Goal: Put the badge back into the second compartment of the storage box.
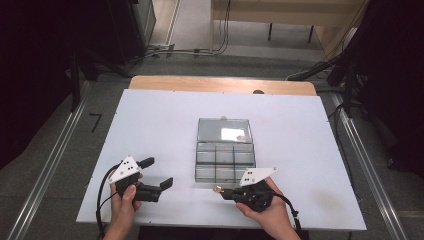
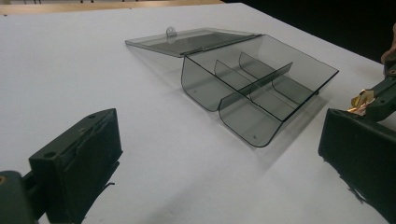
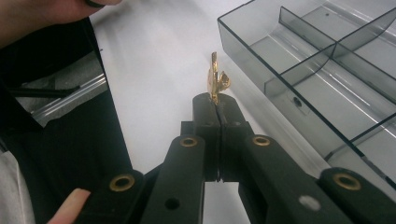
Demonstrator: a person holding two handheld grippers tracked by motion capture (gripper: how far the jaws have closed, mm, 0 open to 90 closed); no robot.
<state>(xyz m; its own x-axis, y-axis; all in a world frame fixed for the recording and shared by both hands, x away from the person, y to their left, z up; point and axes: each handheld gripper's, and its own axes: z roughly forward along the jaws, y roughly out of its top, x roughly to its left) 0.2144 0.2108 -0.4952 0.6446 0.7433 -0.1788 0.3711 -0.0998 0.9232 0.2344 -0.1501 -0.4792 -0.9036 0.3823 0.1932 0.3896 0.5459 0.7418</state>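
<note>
A smoky clear plastic box [image 1: 223, 157] with several compartments lies in the middle of the white table [image 1: 160, 125], its lid [image 1: 223, 130] folded back flat. My right gripper [image 1: 223, 192] sits just in front of the box's near edge, shut on a small gold-coloured piece [image 3: 215, 79] that sticks up from its tips. The same gold piece [image 2: 362, 101] shows in the left gripper view beside the box [image 2: 261, 88]. At the front left my left gripper [image 1: 157, 173] stands open, a wide gap between its black jaws, pointing toward the box [image 3: 322, 70].
The table's front edge [image 1: 220, 222] runs close under both hands. Beyond the far edge a wooden board [image 1: 220, 84] and cables on the floor [image 1: 165, 50] show. A metal rail [image 1: 50, 160] runs along each side of the table.
</note>
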